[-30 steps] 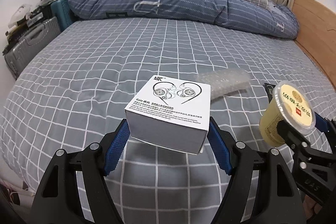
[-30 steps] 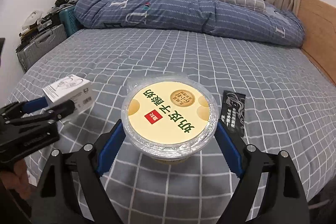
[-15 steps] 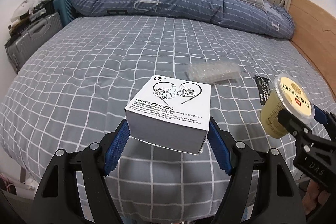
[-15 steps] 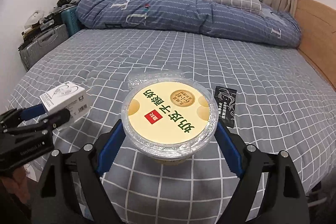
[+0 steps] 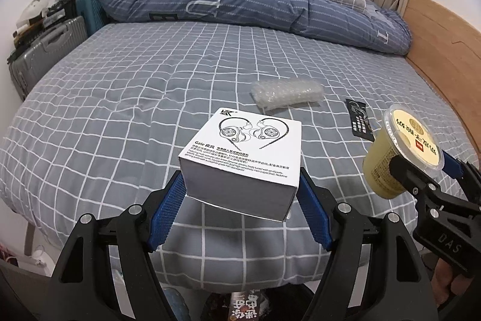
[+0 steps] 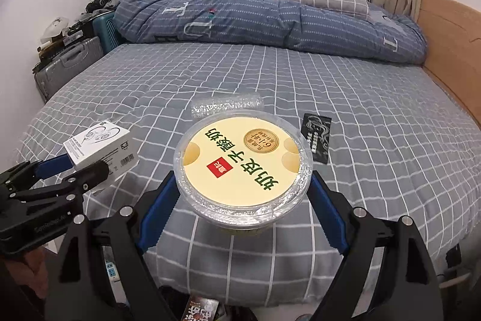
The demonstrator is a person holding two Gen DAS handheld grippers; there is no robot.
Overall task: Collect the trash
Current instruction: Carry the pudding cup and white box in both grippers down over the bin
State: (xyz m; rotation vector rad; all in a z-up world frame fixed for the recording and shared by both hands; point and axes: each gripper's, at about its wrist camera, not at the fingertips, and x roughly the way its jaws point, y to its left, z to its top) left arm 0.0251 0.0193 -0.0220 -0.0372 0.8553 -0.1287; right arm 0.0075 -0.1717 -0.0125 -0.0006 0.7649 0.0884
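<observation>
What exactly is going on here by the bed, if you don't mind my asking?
A person is clearing trash off the bed with a hand-held tool in each hand. The left tool is clamped on a white earphone box, the right tool on a yellow lidded dessert cup, both lifted clear of the sheet. A piece of bubble wrap and a black sachet lie uncollected on the bed.

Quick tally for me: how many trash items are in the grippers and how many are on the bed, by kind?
Held, white box: 1
Held, yellow cup: 1
On bed, bubble wrap: 1
On bed, black sachet: 1
Total: 4
</observation>
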